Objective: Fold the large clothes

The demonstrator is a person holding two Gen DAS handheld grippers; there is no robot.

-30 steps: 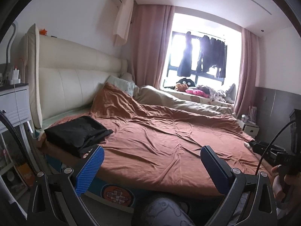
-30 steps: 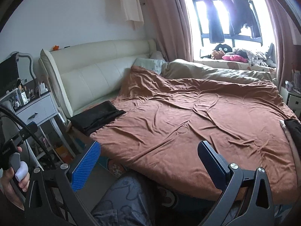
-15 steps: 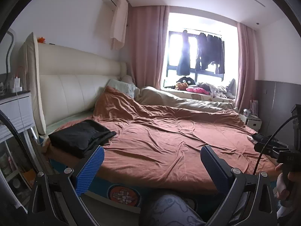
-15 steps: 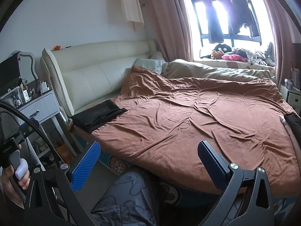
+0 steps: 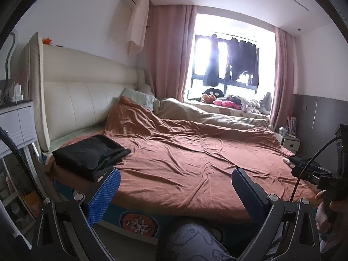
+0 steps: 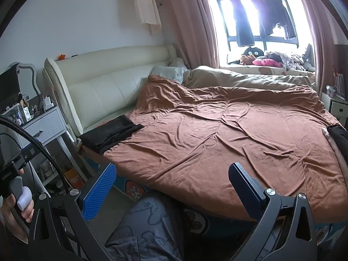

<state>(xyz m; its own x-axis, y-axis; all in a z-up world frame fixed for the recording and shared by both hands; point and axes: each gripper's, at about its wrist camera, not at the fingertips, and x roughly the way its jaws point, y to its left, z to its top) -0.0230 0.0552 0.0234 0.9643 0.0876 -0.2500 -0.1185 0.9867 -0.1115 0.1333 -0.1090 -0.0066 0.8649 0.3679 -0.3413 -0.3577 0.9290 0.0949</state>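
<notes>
A folded black garment (image 5: 90, 153) lies on the near left corner of the bed, by the headboard; it also shows in the right wrist view (image 6: 111, 133). A second dark garment (image 6: 339, 136) lies at the bed's right edge and shows in the left wrist view (image 5: 303, 161). My left gripper (image 5: 175, 181) is open and empty, held off the bed's near edge. My right gripper (image 6: 174, 175) is open and empty, also off the near edge. Both are well short of either garment.
The bed carries a rust-brown duvet (image 5: 195, 152) and a beige blanket (image 5: 206, 115) by the window. A white nightstand (image 6: 43, 124) stands left of the cream headboard (image 5: 87, 100). My patterned trouser leg (image 6: 148, 228) is below the grippers. Clothes hang in the window (image 5: 230, 61).
Both grippers have drawn back and tilted up slightly, so the bed sits lower and farther in view. Both stay open and empty.
</notes>
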